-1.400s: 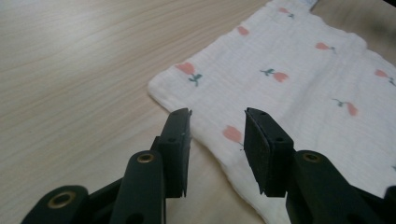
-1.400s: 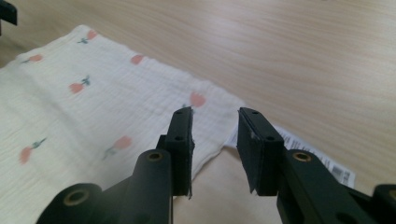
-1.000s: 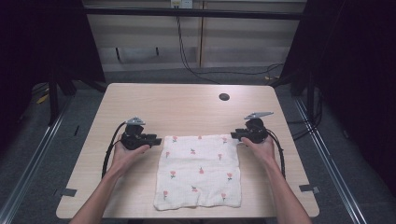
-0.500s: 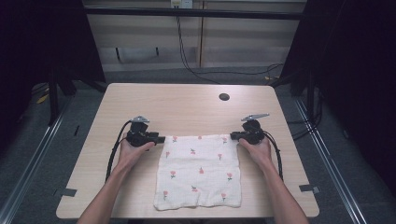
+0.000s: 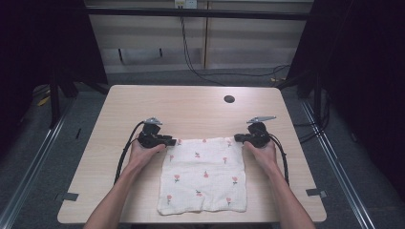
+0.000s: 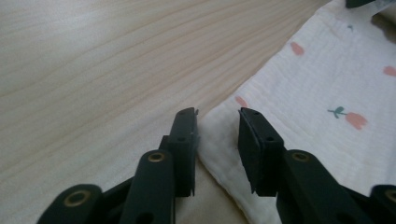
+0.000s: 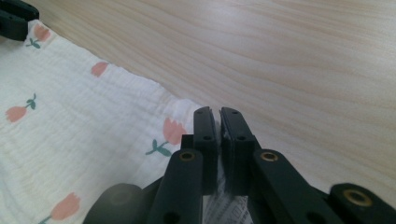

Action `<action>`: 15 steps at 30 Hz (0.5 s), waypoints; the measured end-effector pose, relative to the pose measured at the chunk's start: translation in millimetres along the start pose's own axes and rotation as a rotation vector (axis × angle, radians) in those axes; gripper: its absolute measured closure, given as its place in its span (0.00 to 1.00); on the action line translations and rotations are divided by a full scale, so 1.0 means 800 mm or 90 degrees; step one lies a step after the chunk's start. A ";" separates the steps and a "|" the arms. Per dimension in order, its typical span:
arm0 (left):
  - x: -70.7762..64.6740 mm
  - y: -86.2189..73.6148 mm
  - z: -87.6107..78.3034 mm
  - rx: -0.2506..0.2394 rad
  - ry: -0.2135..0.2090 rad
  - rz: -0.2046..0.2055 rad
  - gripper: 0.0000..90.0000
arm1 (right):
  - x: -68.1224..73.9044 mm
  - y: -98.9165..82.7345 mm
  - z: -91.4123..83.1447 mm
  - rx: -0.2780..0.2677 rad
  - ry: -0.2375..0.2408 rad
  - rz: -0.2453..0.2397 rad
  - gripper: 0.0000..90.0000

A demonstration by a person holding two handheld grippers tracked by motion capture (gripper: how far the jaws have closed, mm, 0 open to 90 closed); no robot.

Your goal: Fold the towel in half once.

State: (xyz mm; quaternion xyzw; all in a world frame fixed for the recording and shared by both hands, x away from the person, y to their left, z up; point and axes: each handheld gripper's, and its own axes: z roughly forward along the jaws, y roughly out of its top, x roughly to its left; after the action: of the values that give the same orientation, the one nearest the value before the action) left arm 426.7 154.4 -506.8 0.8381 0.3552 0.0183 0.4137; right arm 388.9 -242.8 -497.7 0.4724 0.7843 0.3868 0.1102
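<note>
A white cloth [image 5: 203, 174] printed with small pink tulips lies flat on the wooden table [image 5: 191, 105]. My left gripper [image 5: 173, 141] is at the cloth's far left corner. In the left gripper view its jaws [image 6: 218, 114] stand a little apart with the cloth [image 6: 327, 84] corner between them; they have just been closing and the pads do not press on it. My right gripper [image 5: 236, 138] is at the far right corner. In the right gripper view its jaws [image 7: 217, 112] are shut on the edge of the cloth [image 7: 70, 126].
A dark round hole [image 5: 229, 99] sits in the tabletop towards the far right. Bare wood stretches beyond the cloth. Cables trail from both grippers along the forearms. The cloth's near edge lies close to the table's front edge.
My left gripper has slid to the right up to the cloth's far left corner. The right gripper has stayed at the far right corner, and its jaws have shut on it.
</note>
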 end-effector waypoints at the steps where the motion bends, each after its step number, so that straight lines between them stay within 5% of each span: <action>1: -0.001 0.001 0.000 0.004 0.010 0.006 0.78 | 0.000 0.000 0.000 0.001 -0.004 -0.010 0.96; 6: 0.003 -0.002 -0.003 0.002 0.010 -0.002 0.94 | 0.004 0.003 -0.005 -0.011 -0.001 -0.011 0.96; 15: -0.004 0.011 -0.021 -0.036 -0.004 0.006 0.96 | -0.002 0.007 -0.017 -0.029 0.007 -0.001 0.96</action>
State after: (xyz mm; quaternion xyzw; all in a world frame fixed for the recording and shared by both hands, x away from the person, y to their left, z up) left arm 423.9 160.4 -488.8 0.8278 0.3494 0.0271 0.4381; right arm 386.1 -249.2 -484.9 0.4674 0.7759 0.4072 0.1172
